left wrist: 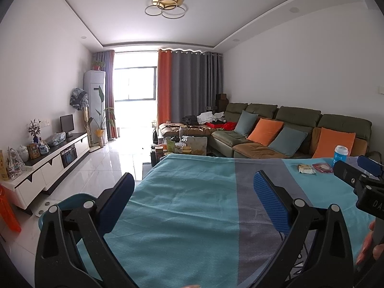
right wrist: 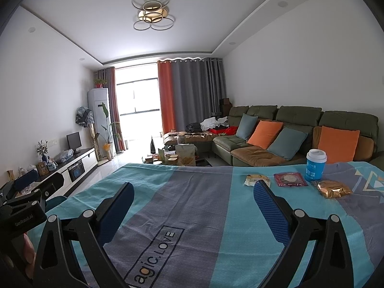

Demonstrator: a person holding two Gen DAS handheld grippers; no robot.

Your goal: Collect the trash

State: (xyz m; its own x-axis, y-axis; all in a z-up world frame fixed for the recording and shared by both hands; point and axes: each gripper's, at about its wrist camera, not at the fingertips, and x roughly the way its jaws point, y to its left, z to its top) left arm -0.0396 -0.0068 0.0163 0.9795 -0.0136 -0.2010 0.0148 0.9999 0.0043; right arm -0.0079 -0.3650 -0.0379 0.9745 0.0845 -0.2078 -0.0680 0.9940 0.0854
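In the right wrist view, the wrappers (right wrist: 290,179) and cup (right wrist: 315,165) are seen at right of centre on the worktop (right wrist: 192,192), ahead-right of the nearer right gripper (right wrist: 194,199), both grippers' fingers (left wrist: 268,196) spread wide and empty.

The blanket (right wrist: 168,216) reads "agic.LOVE"; the left gripper (right wrist: 36,192) body reads "GenRobot.AI"; the cup's (right wrist: 315,165) print is illegible.
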